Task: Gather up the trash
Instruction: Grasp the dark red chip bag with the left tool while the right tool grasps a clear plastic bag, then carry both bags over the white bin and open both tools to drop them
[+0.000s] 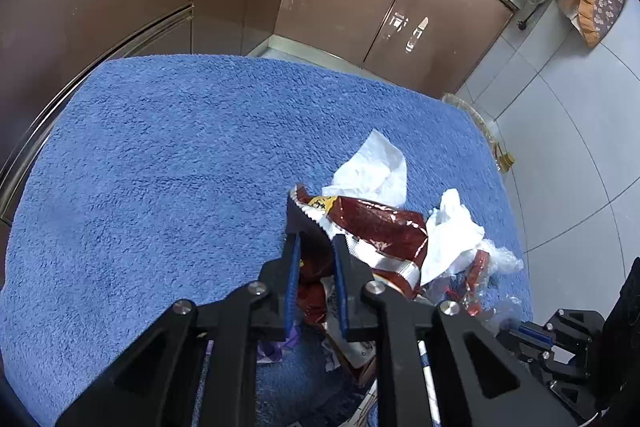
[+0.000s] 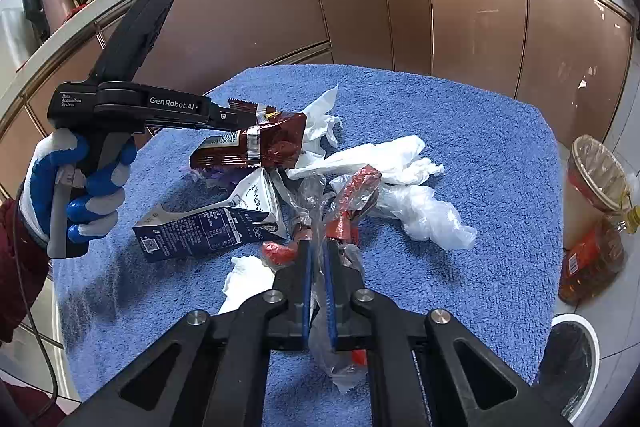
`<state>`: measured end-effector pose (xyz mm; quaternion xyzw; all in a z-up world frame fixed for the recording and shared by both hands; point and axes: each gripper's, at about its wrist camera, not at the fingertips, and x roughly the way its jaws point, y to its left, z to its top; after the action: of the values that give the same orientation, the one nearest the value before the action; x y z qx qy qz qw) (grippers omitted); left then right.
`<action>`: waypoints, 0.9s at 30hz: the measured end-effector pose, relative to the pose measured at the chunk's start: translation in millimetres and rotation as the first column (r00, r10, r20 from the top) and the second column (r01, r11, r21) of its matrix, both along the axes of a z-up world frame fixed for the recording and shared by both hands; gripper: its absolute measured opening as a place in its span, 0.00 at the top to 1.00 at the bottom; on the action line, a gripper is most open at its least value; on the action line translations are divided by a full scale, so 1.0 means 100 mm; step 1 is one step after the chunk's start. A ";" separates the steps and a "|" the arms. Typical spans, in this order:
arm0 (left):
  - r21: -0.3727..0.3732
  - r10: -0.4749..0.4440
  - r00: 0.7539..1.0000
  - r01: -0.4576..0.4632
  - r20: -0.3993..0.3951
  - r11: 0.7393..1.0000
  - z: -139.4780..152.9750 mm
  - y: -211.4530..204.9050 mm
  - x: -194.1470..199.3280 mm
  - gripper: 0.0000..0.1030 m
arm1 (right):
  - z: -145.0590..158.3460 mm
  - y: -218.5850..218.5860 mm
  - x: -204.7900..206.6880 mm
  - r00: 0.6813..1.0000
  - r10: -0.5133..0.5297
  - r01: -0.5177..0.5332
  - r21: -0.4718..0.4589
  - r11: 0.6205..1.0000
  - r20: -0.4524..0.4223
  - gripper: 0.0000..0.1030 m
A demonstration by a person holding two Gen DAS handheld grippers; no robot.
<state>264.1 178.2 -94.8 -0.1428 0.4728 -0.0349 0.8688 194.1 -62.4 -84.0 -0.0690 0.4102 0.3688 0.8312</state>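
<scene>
Over the blue-toweled tabletop point(image 2: 460, 131), left tongs point(image 1: 310, 227) pinch a dark red snack wrapper point(image 1: 380, 227), while right tongs point(image 2: 317, 251) clamp a clear plastic wrapper point(image 2: 316, 211) above the litter.

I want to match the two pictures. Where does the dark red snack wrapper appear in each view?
Left wrist view: the dark red snack wrapper is right of centre, its serrated end between the left gripper fingers.
Right wrist view: the wrapper is left of centre, lifted at the left gripper's tip.
Shared landmark: the blue towel under the trash.
</scene>
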 end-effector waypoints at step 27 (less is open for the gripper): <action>0.030 0.010 0.979 -0.017 0.205 0.999 0.73 0.04 -0.62 0.94 | 0.26 0.01 -0.13 0.998 -0.038 0.039 -0.020 0.999 0.050 0.82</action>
<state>201.9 182.7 -21.7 -0.1277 0.3803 -0.0360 0.9153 180.7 -60.9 -57.7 -0.0789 0.3944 0.3465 0.8475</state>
